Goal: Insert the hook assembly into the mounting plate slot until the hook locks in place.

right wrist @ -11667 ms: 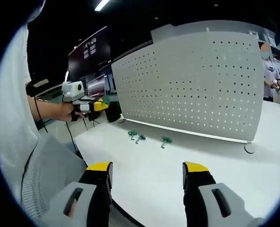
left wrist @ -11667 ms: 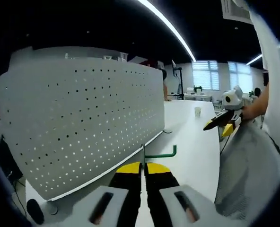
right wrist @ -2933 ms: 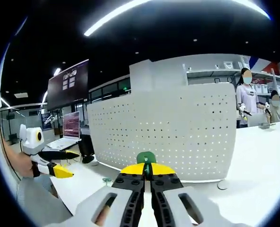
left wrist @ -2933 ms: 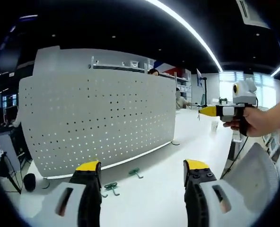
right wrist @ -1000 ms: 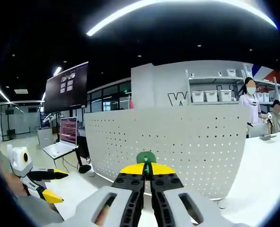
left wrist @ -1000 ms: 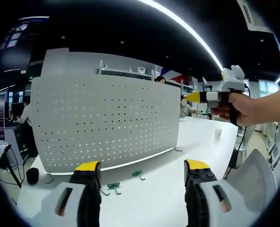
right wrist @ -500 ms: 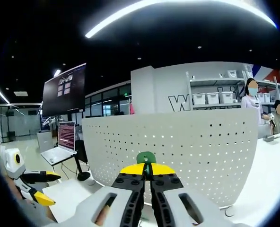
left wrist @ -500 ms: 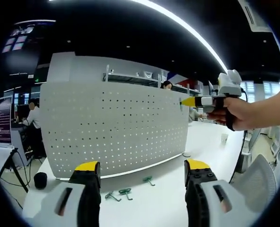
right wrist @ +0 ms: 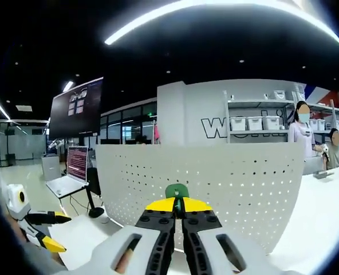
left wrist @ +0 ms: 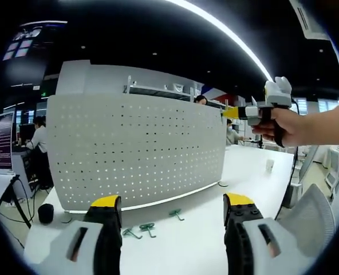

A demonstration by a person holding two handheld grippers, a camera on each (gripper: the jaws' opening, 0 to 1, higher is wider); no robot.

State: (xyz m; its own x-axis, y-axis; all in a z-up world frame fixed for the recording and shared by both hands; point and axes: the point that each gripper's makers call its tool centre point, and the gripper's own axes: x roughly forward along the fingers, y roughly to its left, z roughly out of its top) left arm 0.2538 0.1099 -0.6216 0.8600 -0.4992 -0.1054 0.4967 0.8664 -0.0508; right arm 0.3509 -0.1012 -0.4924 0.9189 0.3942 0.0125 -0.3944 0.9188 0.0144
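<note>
The white perforated mounting plate (left wrist: 135,149) stands upright on the white table (left wrist: 192,240). Three green hooks (left wrist: 148,228) lie on the table in front of its lower edge. My left gripper (left wrist: 172,201) is open and empty, held back from the plate. A hand holds my right gripper (left wrist: 233,113) high by the plate's upper right corner. In the right gripper view the right gripper (right wrist: 177,205) is shut on a green hook (right wrist: 176,190), facing the mounting plate (right wrist: 227,183). The left gripper (right wrist: 46,229) shows low at the left, jaws apart.
A grey mesh chair (left wrist: 312,212) is at the right. A black round object (left wrist: 45,213) sits by the plate's left foot, a small cup (left wrist: 269,164) far right on the table. A laptop (right wrist: 69,180), shelves (right wrist: 255,120) and people (right wrist: 301,134) are behind.
Long ago the left gripper was shut on a hook and the right was open. Now the left is open, and the right has risen with a green hook to the plate's top right corner.
</note>
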